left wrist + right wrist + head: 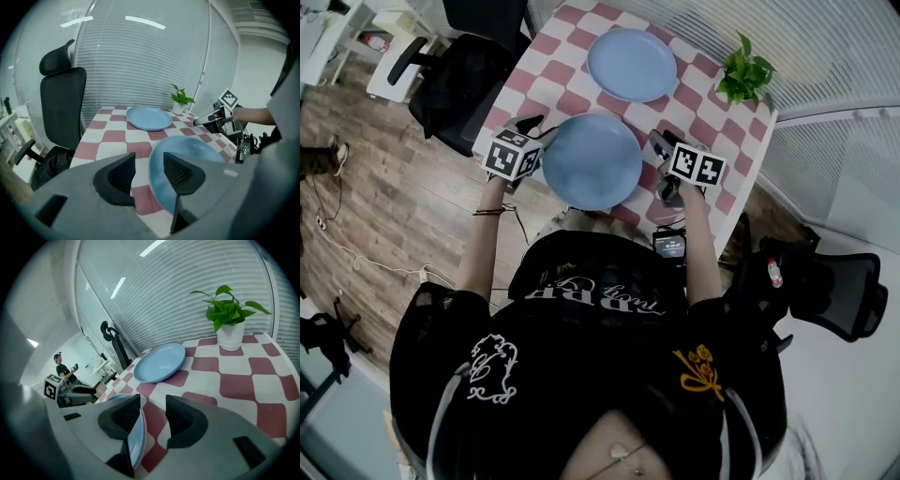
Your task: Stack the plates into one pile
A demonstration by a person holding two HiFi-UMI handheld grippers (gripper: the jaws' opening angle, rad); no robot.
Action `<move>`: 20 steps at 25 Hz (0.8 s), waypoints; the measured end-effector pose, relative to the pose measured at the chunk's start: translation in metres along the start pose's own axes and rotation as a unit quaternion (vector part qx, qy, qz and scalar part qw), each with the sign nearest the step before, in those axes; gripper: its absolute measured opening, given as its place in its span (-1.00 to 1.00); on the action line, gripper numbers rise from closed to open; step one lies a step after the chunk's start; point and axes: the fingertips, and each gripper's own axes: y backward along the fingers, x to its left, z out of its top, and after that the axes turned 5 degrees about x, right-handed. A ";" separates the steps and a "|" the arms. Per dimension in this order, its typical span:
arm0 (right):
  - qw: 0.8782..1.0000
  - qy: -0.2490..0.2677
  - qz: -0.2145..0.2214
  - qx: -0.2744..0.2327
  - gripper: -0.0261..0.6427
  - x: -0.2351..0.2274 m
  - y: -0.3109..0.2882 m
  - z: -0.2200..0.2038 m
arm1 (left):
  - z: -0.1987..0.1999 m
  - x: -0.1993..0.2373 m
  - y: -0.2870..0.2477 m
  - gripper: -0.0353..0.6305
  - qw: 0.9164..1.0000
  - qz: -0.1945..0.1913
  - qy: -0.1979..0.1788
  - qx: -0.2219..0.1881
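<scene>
Two light blue plates lie apart on a red-and-white checked table point(712, 89). The near plate point(592, 161) sits between my grippers; the far plate point(632, 64) lies beyond it. My left gripper point(532, 131) stands open at the near plate's left edge. In the left gripper view the near plate's point(197, 150) rim sits in the left gripper's point(149, 161) gap, close to the right jaw, with no visible pressing. My right gripper point(659, 155) is open at the plate's right edge. There the rim point(137, 439) runs along its point(153, 408) left jaw.
A potted plant point(744, 73) stands at the table's far right corner. A black office chair point(459, 84) is at the table's left side and another point(834, 291) on the floor to the right. A small black device point(668, 244) with cables hangs at the near edge.
</scene>
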 end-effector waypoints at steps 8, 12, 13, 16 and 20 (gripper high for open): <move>0.983 -0.179 0.012 -0.040 -0.52 -0.035 -0.069 0.051 | 0.045 0.009 -0.032 -0.32 0.998 -0.027 -0.054 0.008; 0.975 -0.216 -0.022 -0.044 -0.52 -0.058 -0.093 0.060 | 0.042 0.009 -0.032 -0.32 0.998 -0.032 -0.056 0.012; 0.976 -0.213 -0.029 -0.043 -0.52 -0.062 -0.096 0.062 | 0.041 0.009 -0.031 -0.32 0.998 -0.032 -0.053 0.011; 0.979 -0.196 -0.030 -0.040 -0.56 -0.063 -0.101 0.066 | 0.035 0.013 -0.029 -0.32 0.998 -0.031 -0.046 0.011; 0.959 -0.275 -0.002 -0.076 -0.68 -0.066 -0.093 0.072 | 0.031 0.019 -0.032 -0.32 0.999 -0.029 -0.033 0.013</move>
